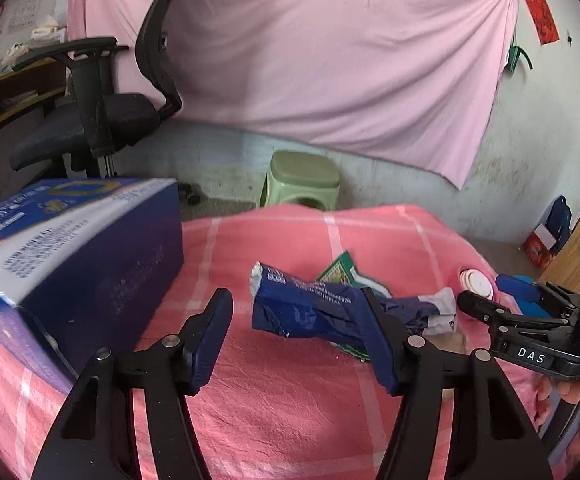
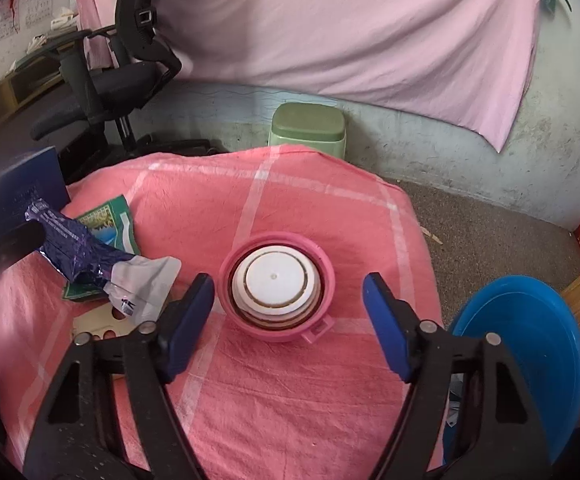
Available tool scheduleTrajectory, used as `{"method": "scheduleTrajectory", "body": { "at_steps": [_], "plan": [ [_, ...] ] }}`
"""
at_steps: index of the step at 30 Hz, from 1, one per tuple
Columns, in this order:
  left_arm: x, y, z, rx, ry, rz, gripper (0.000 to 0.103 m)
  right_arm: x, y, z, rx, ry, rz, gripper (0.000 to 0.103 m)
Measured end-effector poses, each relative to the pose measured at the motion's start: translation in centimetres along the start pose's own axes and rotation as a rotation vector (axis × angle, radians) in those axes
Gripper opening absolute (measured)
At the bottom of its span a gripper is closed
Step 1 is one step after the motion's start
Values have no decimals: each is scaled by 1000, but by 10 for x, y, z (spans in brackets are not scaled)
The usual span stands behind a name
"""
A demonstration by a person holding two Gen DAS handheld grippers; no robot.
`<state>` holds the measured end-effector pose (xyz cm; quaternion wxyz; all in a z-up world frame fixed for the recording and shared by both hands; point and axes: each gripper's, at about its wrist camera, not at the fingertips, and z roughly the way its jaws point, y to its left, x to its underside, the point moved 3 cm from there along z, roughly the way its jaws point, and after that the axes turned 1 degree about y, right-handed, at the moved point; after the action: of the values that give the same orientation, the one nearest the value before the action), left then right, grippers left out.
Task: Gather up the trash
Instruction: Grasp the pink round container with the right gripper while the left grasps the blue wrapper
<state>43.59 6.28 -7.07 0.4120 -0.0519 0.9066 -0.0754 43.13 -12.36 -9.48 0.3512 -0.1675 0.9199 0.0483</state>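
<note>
The left gripper is set over the crumpled blue wrapper on the pink cloth. Jaws half-spread, pads not seen pressing, presumably lined up for a pinch. The right gripper is held wide around the pink lid, untouched. A blue bin stands beside the table, probably the drop point.

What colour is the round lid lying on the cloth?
The round lid is pink outside, white inside; the right wrist view shows it best.

both claws angle downward, the left claw parted halfway, the right claw spread wide.
</note>
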Motion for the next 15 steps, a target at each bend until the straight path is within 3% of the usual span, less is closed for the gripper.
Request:
{"method": "scheduleTrajectory", "body": {
  "at_steps": [4,6,8,15],
  "plan": [
    [-1,6,7,18,32,-36,49,1,-2,4,-13,18,2,93],
    [-1,10,14,33,62,-58,40,1,-4,8,-28,34,10,91],
    [-1,13,16,51,76,-79,37,2,-6,9,-43,40,18,86],
    [-3,11,7,85,36,-85,24,3,-3,8,-73,41,22,79]
  ]
}}
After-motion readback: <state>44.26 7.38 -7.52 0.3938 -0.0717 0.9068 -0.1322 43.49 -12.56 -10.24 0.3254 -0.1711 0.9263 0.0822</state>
